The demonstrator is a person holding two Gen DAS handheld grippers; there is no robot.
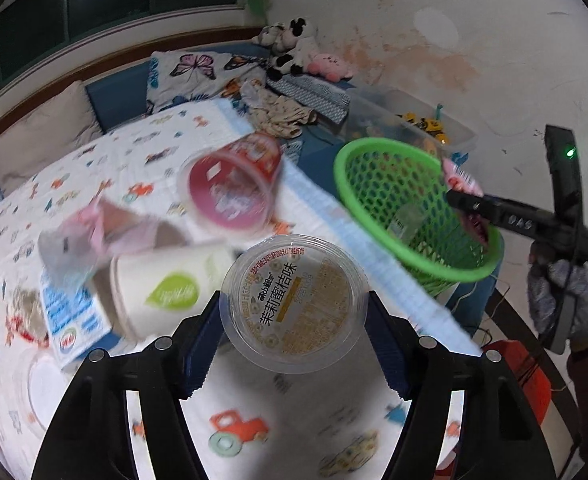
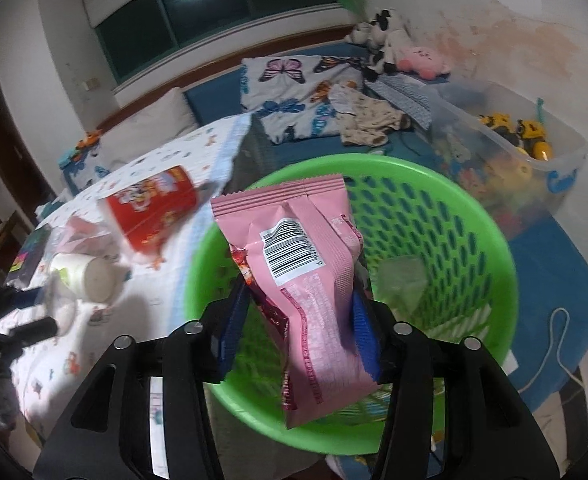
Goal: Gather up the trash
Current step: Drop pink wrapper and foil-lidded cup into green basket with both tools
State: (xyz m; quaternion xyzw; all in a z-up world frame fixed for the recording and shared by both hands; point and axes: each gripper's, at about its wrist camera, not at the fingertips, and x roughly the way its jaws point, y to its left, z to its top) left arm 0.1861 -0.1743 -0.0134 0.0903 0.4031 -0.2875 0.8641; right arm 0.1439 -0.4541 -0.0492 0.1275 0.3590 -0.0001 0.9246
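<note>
My left gripper [image 1: 294,298] is shut on a clear plastic jelly cup [image 1: 290,320] with a yellow printed lid, held a little above the patterned bedsheet [image 1: 254,408]. A green mesh basket [image 1: 374,152] stands to its right, off the sheet's edge. My right gripper [image 2: 300,292] is shut on a pink snack wrapper [image 2: 310,264], barcode side up, directly over the basket [image 2: 494,240]. In the left wrist view the right gripper [image 1: 478,204] and wrapper [image 1: 460,178] hang over the basket's far rim. A red cup [image 1: 234,184], a white paper cup [image 1: 166,284] and a crumpled pink wrapper [image 1: 90,232] lie on the sheet.
A blue-and-white carton [image 1: 74,320] lies by the white cup. A clear bin of toys [image 2: 534,148] stands behind the basket. Pillows [image 2: 294,92], clothes and plush toys [image 2: 386,40] crowd the back. A white cable [image 2: 550,344] lies on the blue mat.
</note>
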